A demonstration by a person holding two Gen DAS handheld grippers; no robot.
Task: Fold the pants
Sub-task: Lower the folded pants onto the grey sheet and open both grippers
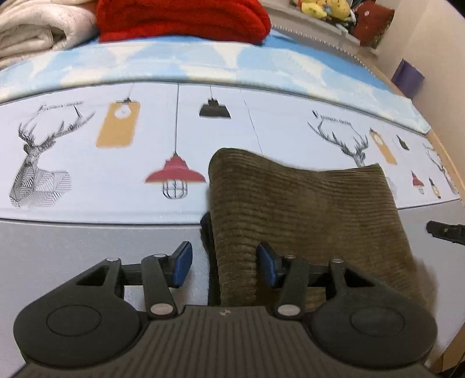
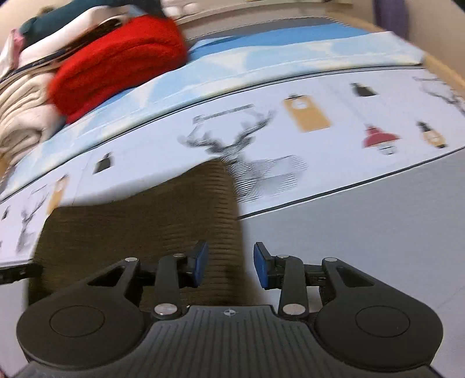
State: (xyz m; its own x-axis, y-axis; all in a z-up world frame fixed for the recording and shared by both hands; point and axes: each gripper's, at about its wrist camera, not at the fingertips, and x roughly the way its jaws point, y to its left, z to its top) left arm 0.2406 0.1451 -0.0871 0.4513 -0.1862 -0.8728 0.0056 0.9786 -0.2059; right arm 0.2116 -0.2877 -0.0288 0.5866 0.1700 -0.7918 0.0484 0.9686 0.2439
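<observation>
The pants point(image 1: 305, 215) are olive-brown corduroy, ribbed in fine ridges, folded into a thick rectangular slab that fills the lower centre and right of my left view and the lower left of my right view point(image 2: 139, 229). They lie across the seam between a plain grey surface point(image 1: 72, 250) and a pale printed sheet point(image 1: 116, 186) with line-drawn deer, red cage lamps and ochre tags. My left gripper point(image 1: 225, 266) has its blue pads spread apart, the slab's rounded near edge between them, untouched by the left pad. My right gripper point(image 2: 231, 266) is also spread wide, straddling the slab's right edge without pinching it. In the upper part of both frames sit a fuzzy red knit point(image 1: 183, 20) and cream quilted bedding point(image 1: 37, 29).
</observation>
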